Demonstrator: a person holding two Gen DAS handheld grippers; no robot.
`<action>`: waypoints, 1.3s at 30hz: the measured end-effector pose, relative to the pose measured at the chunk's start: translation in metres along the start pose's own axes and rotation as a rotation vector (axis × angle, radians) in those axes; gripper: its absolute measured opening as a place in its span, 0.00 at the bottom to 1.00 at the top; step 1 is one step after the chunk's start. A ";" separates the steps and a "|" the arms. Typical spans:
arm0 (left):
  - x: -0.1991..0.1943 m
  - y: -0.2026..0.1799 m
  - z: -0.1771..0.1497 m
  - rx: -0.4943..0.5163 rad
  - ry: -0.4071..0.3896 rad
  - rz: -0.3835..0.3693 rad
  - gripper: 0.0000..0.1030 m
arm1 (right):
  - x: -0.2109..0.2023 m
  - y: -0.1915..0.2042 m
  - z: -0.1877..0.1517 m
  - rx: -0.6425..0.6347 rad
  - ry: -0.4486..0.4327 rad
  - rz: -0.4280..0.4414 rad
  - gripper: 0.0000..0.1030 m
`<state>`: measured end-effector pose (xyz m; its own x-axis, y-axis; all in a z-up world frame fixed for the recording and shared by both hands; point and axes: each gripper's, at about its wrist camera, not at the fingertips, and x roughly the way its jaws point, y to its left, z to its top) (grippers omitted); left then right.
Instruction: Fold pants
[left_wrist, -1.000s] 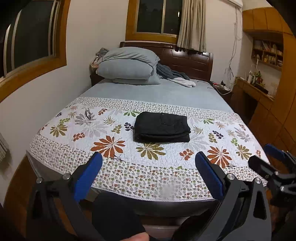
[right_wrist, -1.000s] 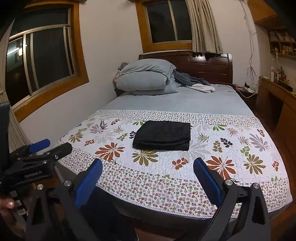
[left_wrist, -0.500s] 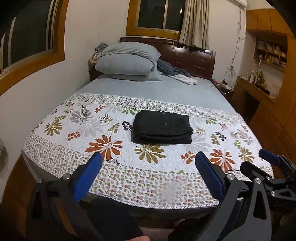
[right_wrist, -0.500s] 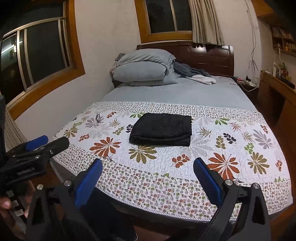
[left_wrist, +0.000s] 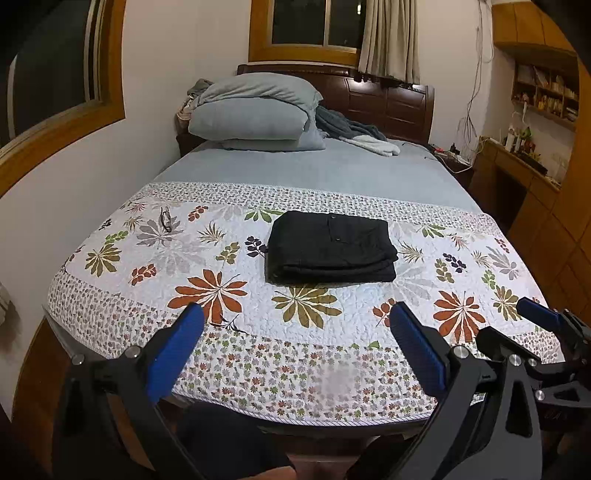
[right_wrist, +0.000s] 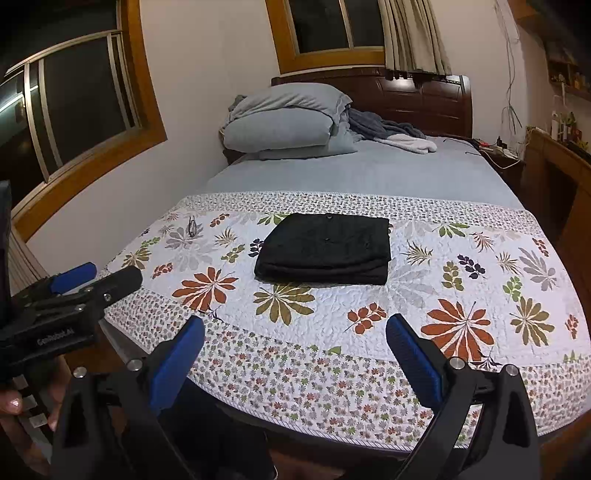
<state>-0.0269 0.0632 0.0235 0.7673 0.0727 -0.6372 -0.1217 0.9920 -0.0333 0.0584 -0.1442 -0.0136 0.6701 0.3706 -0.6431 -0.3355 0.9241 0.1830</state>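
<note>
Black pants (left_wrist: 330, 251) lie folded into a neat rectangular stack on the floral quilt (left_wrist: 207, 254) in the middle of the bed; they also show in the right wrist view (right_wrist: 325, 251). My left gripper (left_wrist: 295, 332) is open and empty, held over the foot edge of the bed, well short of the pants. My right gripper (right_wrist: 295, 338) is open and empty, also near the foot edge. Each gripper shows at the edge of the other's view: the right one (left_wrist: 532, 328), the left one (right_wrist: 92, 275).
Grey pillows (left_wrist: 255, 110) and a heap of clothes (left_wrist: 354, 133) lie at the headboard. A pair of glasses (left_wrist: 166, 219) rests on the quilt's left side. A wall runs along the bed's left. A wooden desk and shelves (left_wrist: 532, 162) stand on the right.
Both grippers have risen and tipped downward slightly, so the bed appears lower and a little closer. The pants have not moved. Both grippers stay open.
</note>
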 end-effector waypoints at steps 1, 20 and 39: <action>0.001 -0.001 0.000 0.002 0.000 0.001 0.97 | 0.001 0.000 0.000 0.001 0.001 -0.001 0.96; 0.013 -0.006 -0.002 0.023 0.017 -0.006 0.97 | 0.012 -0.008 -0.003 0.014 0.019 -0.016 0.96; -0.001 -0.008 -0.003 0.034 -0.021 0.009 0.97 | 0.004 -0.006 -0.002 0.017 0.004 -0.019 0.96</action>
